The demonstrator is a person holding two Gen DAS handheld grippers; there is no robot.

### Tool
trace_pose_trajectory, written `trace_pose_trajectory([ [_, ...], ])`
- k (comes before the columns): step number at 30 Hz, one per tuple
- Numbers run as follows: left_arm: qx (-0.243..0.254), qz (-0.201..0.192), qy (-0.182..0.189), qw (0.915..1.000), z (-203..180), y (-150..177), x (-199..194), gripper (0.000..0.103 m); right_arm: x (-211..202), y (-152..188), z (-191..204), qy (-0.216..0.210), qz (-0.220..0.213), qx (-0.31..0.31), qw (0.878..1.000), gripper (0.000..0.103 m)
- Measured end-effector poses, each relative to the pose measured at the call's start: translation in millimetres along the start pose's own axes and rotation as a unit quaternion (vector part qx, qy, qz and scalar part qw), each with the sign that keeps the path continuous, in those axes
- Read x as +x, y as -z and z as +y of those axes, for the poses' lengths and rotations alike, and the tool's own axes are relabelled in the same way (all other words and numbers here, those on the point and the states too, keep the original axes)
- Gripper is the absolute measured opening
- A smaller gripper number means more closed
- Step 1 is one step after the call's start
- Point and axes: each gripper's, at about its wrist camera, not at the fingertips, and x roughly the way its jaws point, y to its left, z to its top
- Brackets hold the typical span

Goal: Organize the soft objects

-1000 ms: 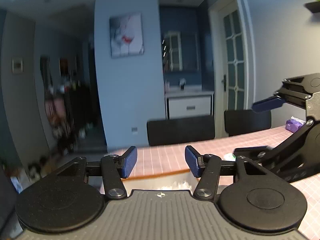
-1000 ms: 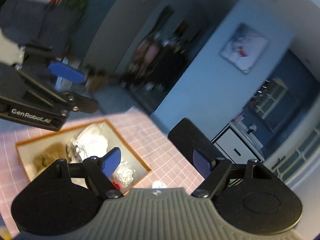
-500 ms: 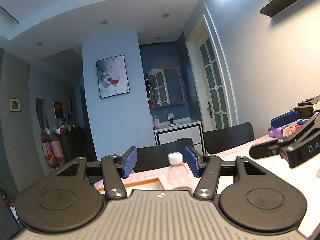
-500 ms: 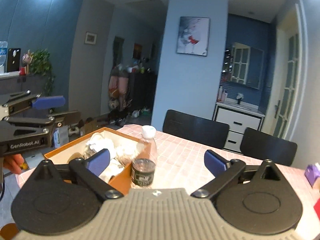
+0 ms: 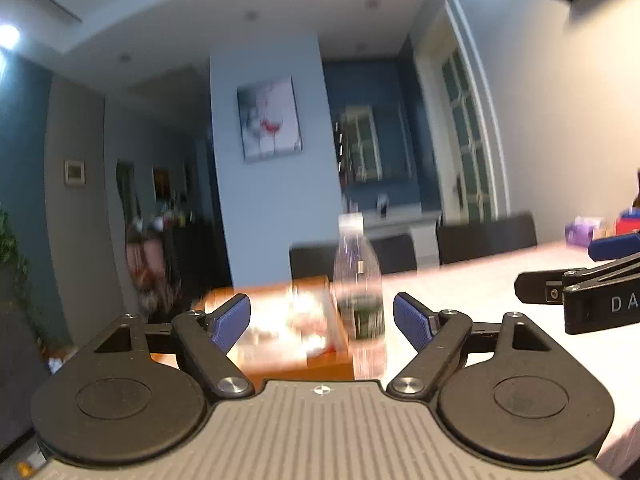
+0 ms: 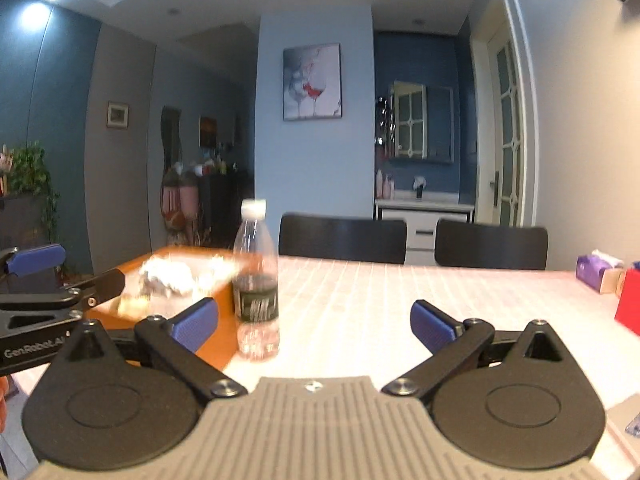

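Blue-padded jaws of the left gripper standing wide apart after just opening further, gripping nothing. Just beyond them, sitting toward the right pad, a clear plastic bottle standing upright on the counter, not touched by either pad. Lying ahead between the pads and toward the left one, an orange-walled tray, blurred, holding pale crumpled soft objects; bottle just beside the tray's right wall.

Jaws of the right gripper likewise spread wide, having just been opening, holding nothing, only bare counter between the pads. Bottle appearing ahead near the left pad, tray and white soft objects farther left of that pad. Left gripper's blue finger showing at the left edge of the right wrist view, right gripper's at the right edge of the left wrist view.

Past the jaws, two black chairs standing at the counter's far edge. Off right of the right pad, a purple tissue box resting on the counter.
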Motion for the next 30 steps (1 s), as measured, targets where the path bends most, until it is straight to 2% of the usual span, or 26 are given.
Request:
trace_pose_trajectory([
  [5,-0.034,0.035,0.011,0.9988,7.6,15.4,5.9,0.099,13.0,22.6,-0.4,-0.015,0.05,0.024,0.998,0.1],
  [11,-0.052,0.06,-0.02,0.9966,17.4,27.8,4.4,0.099,31.3,37.4,-1.0,-0.011,0.099,0.032,0.995,0.1],
  [21,-0.063,0.1,-0.032,0.9924,19.8,44.9,5.2,0.099,46.2,47.0,0.5,-0.01,0.125,0.037,0.991,0.1],
  [30,-0.055,0.105,-0.037,0.9923,16.0,48.6,7.0,0.099,47.7,46.9,1.1,-0.013,0.129,0.035,0.991,0.1],
])
